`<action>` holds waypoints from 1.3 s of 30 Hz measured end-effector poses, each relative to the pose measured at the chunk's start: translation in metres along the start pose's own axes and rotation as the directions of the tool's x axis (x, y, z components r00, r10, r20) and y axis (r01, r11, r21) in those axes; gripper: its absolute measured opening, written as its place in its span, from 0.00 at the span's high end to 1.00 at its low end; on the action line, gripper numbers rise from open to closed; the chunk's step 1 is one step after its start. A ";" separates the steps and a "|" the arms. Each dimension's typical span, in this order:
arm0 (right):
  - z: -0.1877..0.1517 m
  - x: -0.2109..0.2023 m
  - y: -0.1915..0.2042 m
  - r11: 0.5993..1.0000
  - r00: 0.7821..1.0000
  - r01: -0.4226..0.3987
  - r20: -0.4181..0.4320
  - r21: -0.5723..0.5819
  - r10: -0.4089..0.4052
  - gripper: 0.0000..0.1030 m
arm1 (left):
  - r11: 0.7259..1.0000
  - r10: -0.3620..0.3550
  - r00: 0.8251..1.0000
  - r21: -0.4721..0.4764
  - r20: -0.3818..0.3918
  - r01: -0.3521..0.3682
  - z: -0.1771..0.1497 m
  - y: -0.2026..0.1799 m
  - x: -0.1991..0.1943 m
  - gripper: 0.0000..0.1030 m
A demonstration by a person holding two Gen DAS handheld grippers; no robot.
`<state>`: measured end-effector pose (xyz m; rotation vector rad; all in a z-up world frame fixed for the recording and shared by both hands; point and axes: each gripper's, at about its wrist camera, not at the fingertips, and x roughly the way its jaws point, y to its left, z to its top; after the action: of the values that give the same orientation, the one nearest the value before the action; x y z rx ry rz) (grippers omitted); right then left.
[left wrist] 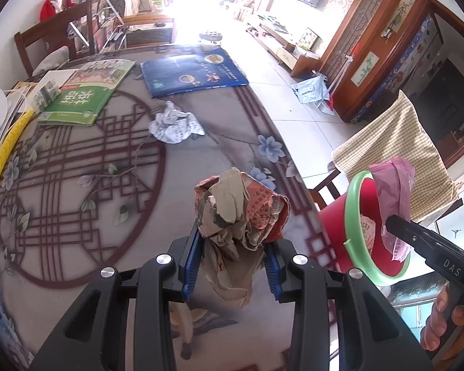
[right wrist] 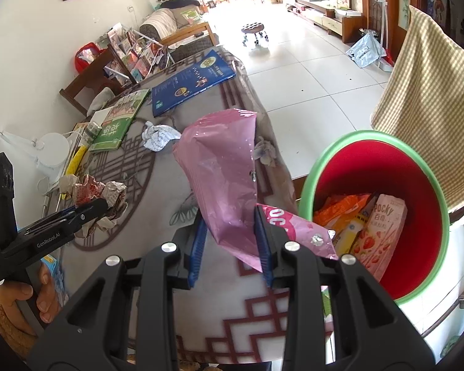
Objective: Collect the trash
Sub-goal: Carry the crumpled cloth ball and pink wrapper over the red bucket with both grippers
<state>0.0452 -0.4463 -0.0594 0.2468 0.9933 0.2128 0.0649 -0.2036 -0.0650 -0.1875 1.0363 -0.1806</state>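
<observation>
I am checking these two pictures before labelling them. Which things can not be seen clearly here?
- Bin contents: right wrist view, lower layers covered by the Pocky box and orange packet.
- Bin base: left wrist view, behind the table edge.
- Pink wrapper print: cut by right gripper fingers.
- Crumpled paper: text too small.

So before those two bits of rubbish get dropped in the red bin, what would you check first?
1. Left gripper clamped on the crumpled paper: ok.
2. Right gripper clamped on the pink wrapper: ok.
3. Red bin mouth open, with room above the snack packets: ok.
4. Pink wrapper over the bin opening: not ok, it hangs beside the rim.
5. Crumpled paper over the bin: not ok, it is above the table.
</observation>
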 end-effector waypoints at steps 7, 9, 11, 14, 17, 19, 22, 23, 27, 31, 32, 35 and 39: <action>-0.001 -0.013 -0.027 0.999 0.999 0.024 0.021 0.047 -0.025 0.71 | 0.998 -0.033 0.999 0.061 0.003 0.033 0.006 -0.034 0.005 0.67; -0.001 -0.019 -0.035 0.998 0.999 0.037 0.029 0.059 -0.039 0.71 | 0.996 -0.046 0.999 0.078 0.001 0.046 0.007 -0.044 0.007 0.67; -0.002 -0.024 -0.043 0.996 0.998 0.049 0.040 0.073 -0.052 0.71 | 0.993 -0.060 0.998 0.099 -0.005 0.060 0.009 -0.056 0.011 0.67; -0.003 -0.029 -0.055 0.993 0.996 0.065 0.048 0.101 -0.070 0.71 | 0.989 -0.079 0.997 0.127 -0.012 0.080 0.012 -0.071 0.016 0.67; -0.008 -0.035 -0.070 0.988 0.994 0.085 0.050 0.131 -0.093 0.71 | 0.980 -0.110 0.994 0.162 -0.028 0.113 0.014 -0.094 0.022 0.67; -0.011 -0.038 -0.077 0.984 0.993 0.096 0.052 0.149 -0.104 0.71 | 0.975 -0.127 0.991 0.180 -0.037 0.132 0.015 -0.106 0.025 0.67; -0.015 -0.043 -0.090 0.978 0.991 0.112 0.055 0.178 -0.123 0.71 | 0.963 -0.153 0.987 0.217 -0.054 0.161 0.015 -0.130 0.031 0.67; -0.016 -0.045 -0.094 0.975 0.990 0.117 0.057 0.188 -0.130 0.71 | 0.958 -0.162 0.985 0.228 -0.061 0.172 0.015 -0.138 0.033 0.67; -0.021 -0.052 -0.109 0.967 0.986 0.134 0.064 0.218 -0.152 0.71 | 0.942 -0.189 0.978 0.266 -0.082 0.205 0.013 -0.164 0.037 0.67; -0.025 -0.059 -0.123 0.956 0.983 0.153 0.066 0.249 -0.174 0.71 | 0.926 -0.212 0.971 0.297 -0.106 0.234 0.013 -0.188 0.044 0.67; -0.026 -0.061 -0.127 0.954 0.981 0.157 0.067 0.257 -0.179 0.71 | 0.922 -0.215 0.970 0.304 -0.113 0.240 0.012 -0.193 0.046 0.67; -0.028 -0.065 -0.135 0.948 0.979 0.167 0.068 0.273 -0.192 0.70 | 0.914 -0.223 0.966 0.318 -0.131 0.254 0.012 -0.206 0.052 0.67; -0.030 -0.070 -0.145 0.939 0.976 0.177 0.070 0.294 -0.206 0.70 | 0.903 -0.227 0.960 0.334 -0.162 0.270 0.011 -0.222 0.064 0.67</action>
<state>-0.0075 -0.6016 -0.0628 0.4187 0.9404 -0.1231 0.0933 -0.4335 -0.0599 0.0200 1.0787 -0.6140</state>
